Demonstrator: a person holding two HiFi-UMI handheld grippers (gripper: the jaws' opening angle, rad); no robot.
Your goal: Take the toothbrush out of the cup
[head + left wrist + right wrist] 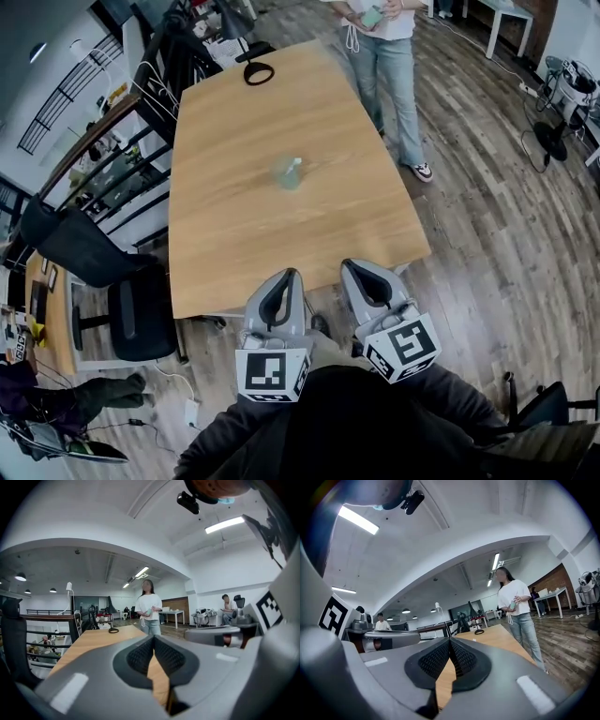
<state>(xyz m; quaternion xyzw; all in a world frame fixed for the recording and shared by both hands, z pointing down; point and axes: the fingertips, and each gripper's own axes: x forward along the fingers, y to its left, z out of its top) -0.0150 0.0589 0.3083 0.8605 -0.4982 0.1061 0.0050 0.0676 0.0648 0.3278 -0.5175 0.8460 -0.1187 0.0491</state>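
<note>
In the head view a small clear greenish cup (289, 175) stands near the middle of the wooden table (234, 234), with a toothbrush (295, 165) sticking up out of it. My left gripper (290, 273) and right gripper (355, 264) hover side by side at the table's near edge, well short of the cup. Both point toward it. The left gripper view has its jaws (153, 637) closed tip to tip with nothing between them. In the right gripper view the jaws (450, 640) likewise meet, empty. Neither gripper view shows the cup.
A person (386, 56) stands at the table's far right side holding a small object. A black ring-shaped item (258, 72) lies at the far end. A black office chair (117, 291) stands left of the table beside a railing (103, 141). A fan (551, 131) stands on the wood floor at the right.
</note>
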